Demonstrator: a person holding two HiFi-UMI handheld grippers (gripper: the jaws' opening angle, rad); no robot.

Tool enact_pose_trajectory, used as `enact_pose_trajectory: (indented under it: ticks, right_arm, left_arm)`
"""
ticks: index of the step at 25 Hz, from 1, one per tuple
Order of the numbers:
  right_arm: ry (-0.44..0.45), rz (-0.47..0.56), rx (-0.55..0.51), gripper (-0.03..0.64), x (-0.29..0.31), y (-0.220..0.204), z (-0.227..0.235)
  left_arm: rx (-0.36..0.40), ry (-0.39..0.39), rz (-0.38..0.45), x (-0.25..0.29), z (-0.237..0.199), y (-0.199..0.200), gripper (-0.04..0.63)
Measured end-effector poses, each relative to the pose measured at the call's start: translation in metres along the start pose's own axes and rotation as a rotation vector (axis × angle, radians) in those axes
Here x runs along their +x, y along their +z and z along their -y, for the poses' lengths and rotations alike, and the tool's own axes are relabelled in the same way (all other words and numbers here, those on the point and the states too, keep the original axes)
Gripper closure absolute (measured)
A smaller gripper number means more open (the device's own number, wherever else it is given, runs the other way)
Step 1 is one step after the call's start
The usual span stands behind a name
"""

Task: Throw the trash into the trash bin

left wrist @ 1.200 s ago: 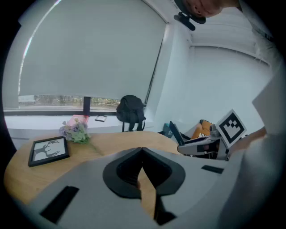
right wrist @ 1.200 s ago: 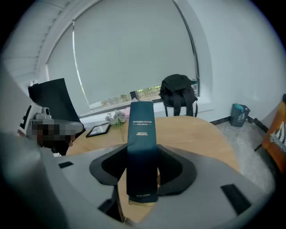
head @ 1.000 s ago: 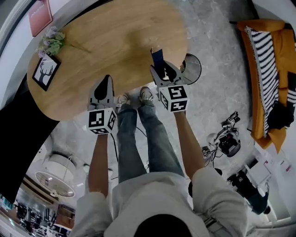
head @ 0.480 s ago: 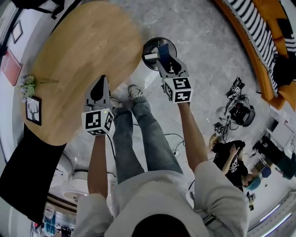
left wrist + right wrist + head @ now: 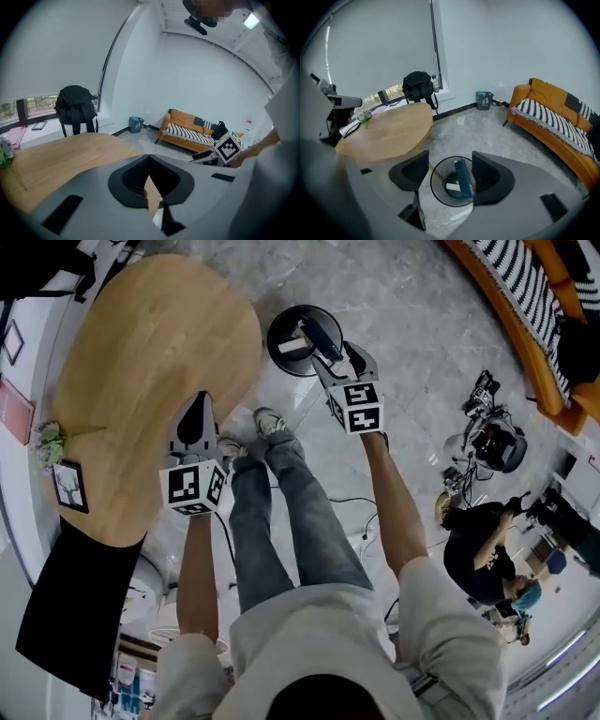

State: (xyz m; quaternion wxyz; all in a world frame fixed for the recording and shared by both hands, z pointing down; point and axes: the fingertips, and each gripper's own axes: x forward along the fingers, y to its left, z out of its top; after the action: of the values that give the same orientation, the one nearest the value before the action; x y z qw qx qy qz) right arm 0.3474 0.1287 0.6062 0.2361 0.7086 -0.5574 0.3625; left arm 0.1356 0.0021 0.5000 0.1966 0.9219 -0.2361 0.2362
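A round black wire trash bin [image 5: 275, 334] stands on the grey floor just off the wooden table [image 5: 150, 362]. My right gripper [image 5: 333, 352] hangs over the bin [image 5: 432, 180], its jaws opening. A blue flat packet [image 5: 463, 178] stands on edge between them, leaning on the right finger, clear of the left one. From the head view the packet [image 5: 322, 334] shows above the bin's mouth. A white scrap [image 5: 453, 187] lies in the bin's bottom. My left gripper [image 5: 199, 409] is shut and empty at the table's edge [image 5: 56, 159], jaws meeting at the tip [image 5: 149, 161].
An orange sofa with a striped blanket [image 5: 553, 122] runs along the right. A person in black [image 5: 487, 554] sits by camera gear [image 5: 487, 442] on the floor. A black backpack [image 5: 418, 86] sits behind the table. A framed picture [image 5: 67, 486] and flowers lie on it.
My right gripper carried the blue packet from the table's edge out over the bin, and its jaws now stand wider. The left gripper shifted along the table's edge, still shut.
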Motion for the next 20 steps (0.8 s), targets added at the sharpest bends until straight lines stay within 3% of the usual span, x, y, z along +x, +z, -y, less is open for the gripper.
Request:
enact_pose_trajectory:
  ticks: [4,13,20]
  right_arm:
    - [0.004,0.005,0.014,0.341,-0.003,-0.005,-0.001]
    - [0.03,0.066,-0.03,0.576,-0.016,0.027,-0.033]
    - [0.206,0.134,-0.118,0.588,-0.016,0.075,-0.128]
  left_arm:
    - [-0.008,0.008,0.001,0.004,-0.001,-0.002,0.577]
    - [-0.036,0.082,0.051,-0.023,-0.024,0.015,0.577]
    - [-0.082,0.2,0.099,-0.08,-0.062,0.011,0.577]
